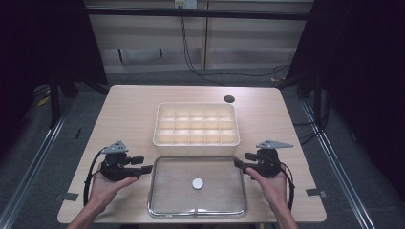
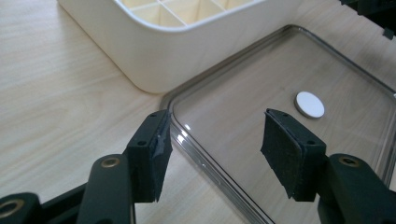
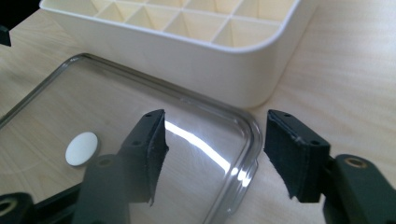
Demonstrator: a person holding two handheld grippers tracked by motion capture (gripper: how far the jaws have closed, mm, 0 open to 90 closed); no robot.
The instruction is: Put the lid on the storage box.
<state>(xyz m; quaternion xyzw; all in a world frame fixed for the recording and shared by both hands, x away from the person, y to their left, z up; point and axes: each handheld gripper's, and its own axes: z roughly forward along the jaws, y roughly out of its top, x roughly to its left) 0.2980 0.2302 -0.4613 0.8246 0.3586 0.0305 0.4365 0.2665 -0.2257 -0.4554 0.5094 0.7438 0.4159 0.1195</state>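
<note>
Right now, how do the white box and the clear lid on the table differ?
The box is opaque cream with tall walls; the lid is see-through and nearly flat. The box is split into a grid of small compartments; the lid is one open sheet with a white disc at its middle. Both are rounded rectangles, side by side on the table.

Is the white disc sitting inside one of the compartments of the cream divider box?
No, the white disc lies on the clear lid, nearer than the box.
</note>
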